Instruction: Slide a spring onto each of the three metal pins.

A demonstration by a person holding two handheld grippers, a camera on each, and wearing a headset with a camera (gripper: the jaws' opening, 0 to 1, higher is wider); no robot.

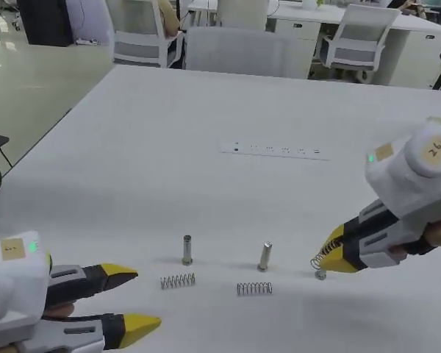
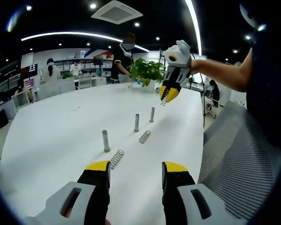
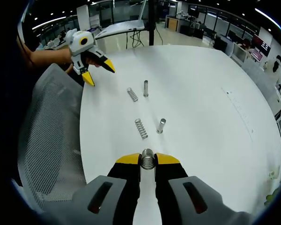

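Observation:
Three short metal pins stand in a row on the white table [image 1: 206,110]: the left pin [image 1: 187,249], the middle pin [image 1: 265,257] and the right pin [image 1: 321,274]. My right gripper [image 1: 331,254] is shut on a spring [image 1: 321,256], which hangs tilted just above the right pin. In the right gripper view that spring [image 3: 148,159] sits end-on between the yellow tips. Two more springs [image 1: 178,281] [image 1: 254,289] lie flat in front of the left and middle pins. My left gripper [image 1: 142,299] is open and holds nothing, low at the near left, short of the left spring [image 2: 117,158].
A flush socket strip [image 1: 275,151] is set into the table beyond the pins. White office chairs [image 1: 356,37] stand at the far edge. A grey mesh chair back [image 2: 234,150] is close beside me. People stand far behind the table [image 2: 124,58].

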